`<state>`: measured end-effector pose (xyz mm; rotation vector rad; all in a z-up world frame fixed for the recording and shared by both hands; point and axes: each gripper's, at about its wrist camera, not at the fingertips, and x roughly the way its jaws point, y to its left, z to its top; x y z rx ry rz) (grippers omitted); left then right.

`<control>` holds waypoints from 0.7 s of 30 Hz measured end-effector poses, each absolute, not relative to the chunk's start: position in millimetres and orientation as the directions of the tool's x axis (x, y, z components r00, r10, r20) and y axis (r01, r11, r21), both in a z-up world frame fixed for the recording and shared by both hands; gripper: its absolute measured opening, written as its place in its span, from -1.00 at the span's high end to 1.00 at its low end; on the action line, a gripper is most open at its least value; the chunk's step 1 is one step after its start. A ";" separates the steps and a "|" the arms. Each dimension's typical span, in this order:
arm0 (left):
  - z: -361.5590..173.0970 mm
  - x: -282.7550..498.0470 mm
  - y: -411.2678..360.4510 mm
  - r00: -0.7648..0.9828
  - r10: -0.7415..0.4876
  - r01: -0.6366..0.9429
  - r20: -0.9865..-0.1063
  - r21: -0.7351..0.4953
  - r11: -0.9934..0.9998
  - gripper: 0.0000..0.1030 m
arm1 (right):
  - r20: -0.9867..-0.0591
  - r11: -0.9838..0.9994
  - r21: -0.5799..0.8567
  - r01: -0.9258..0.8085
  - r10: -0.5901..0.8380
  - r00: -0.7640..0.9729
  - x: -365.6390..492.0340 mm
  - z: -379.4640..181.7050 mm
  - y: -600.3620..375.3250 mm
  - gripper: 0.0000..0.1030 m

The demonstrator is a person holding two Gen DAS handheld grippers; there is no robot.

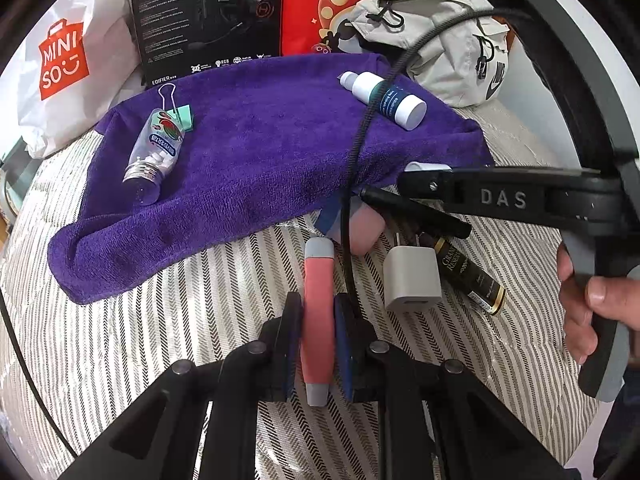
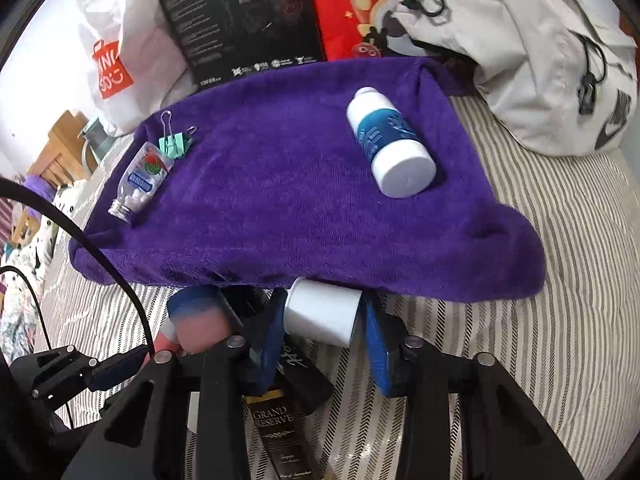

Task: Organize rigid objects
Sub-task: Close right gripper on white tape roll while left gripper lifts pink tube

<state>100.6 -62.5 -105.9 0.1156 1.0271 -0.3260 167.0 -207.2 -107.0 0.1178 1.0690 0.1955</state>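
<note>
The left gripper (image 1: 318, 332) is clamping a pink tube (image 1: 317, 312) just before the purple towel (image 1: 256, 152); the right gripper (image 2: 324, 344) is squeezing a white cylinder (image 2: 322, 314) at the towel's near edge.

A deep purple terry towel (image 2: 280, 184) is laid over grey-and-white herringbone-striped bedding (image 2: 560, 320). A white plastic bottle with a blue label (image 2: 390, 148) and a mint-green binder clip (image 2: 174, 145) are seen. A coral-pink stick with grey ends (image 1: 318, 312) is shown.
</note>
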 end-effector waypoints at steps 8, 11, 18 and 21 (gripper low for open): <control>-107.4 99.6 -60.6 0.480 -0.220 0.323 -0.849 -0.063 0.944 0.67 | -0.895 0.990 0.077 -0.115 0.120 0.431 148.3 -105.7 -237.4 0.40; -107.5 99.7 -60.4 0.480 -0.219 0.322 -0.850 -0.062 0.945 0.67 | -0.891 0.990 0.089 -0.108 0.128 0.435 146.6 -107.0 -244.1 0.40; -108.7 98.7 -61.1 0.502 -0.211 0.319 -0.839 -0.048 0.947 0.68 | -0.877 0.988 0.016 -0.151 0.087 0.472 143.5 -109.2 -234.2 0.40; -107.9 100.1 -55.6 0.485 -0.233 0.314 -0.843 -0.081 0.946 0.68 | -0.881 0.986 0.057 -0.157 0.123 0.456 143.6 -107.6 -241.3 0.40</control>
